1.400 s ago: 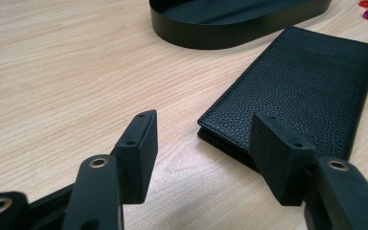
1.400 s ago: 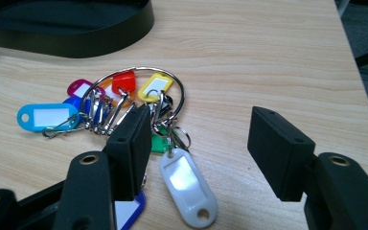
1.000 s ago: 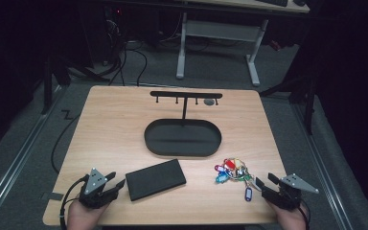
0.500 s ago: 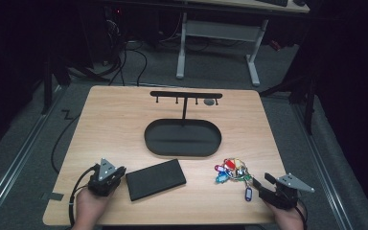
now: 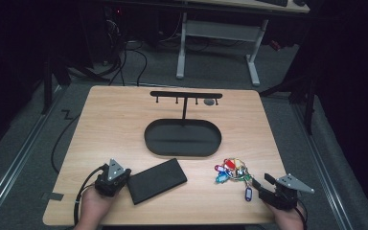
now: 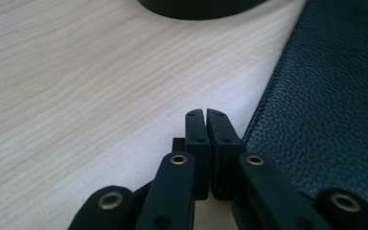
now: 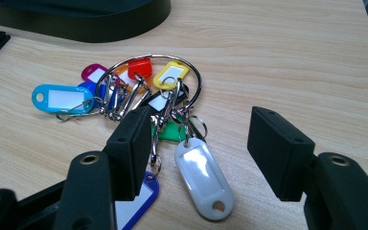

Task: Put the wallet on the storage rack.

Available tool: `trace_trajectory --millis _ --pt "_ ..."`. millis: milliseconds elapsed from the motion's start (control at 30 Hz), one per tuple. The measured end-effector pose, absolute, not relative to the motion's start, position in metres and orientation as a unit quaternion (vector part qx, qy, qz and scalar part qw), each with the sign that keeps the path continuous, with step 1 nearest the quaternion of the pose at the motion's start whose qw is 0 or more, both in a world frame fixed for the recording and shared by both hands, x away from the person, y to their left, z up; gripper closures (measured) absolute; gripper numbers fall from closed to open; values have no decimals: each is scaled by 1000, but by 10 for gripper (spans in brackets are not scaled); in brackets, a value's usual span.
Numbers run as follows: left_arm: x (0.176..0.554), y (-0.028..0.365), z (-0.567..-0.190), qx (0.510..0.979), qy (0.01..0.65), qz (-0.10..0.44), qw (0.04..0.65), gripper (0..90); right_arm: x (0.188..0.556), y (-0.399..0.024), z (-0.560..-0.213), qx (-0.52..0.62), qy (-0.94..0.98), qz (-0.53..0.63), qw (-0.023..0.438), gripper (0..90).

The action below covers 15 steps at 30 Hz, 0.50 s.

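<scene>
1. The left tongs rest low on the wooden surface, near its front edge, just beside the left short end of a flat black case.
2. In the left gripper view, the left tongs have their jaws pressed together with nothing between them; they have just closed. The grained black case lies right beside them, at the right.
3. The right tongs sit at the front right of the surface, pointing at a bunch of key tags.
4. In the right gripper view, the right tongs stand wide apart and grip nothing. The key tags hang on a metal ring and lie flat on the wood; a white tag lies between the jaws, and a blue one runs under the left jaw.
5. A black oval tray with a hook rack stands behind, at the middle of the surface, well apart from both tongs.
</scene>
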State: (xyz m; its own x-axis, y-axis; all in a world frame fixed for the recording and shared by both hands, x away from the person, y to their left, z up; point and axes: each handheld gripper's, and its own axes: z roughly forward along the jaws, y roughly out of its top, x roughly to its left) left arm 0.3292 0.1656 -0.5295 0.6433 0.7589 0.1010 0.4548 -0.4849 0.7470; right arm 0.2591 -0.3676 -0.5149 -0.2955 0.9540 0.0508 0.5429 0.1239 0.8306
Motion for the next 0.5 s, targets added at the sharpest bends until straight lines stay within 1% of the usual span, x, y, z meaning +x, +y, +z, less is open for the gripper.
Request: trace_trajectory --millis 200,500 --pt "310 164 -527 848 342 204 350 859 258 -370 -514 534 701 395 262 415" --pt "295 153 -528 859 322 192 348 842 259 -370 -515 530 703 396 260 415"
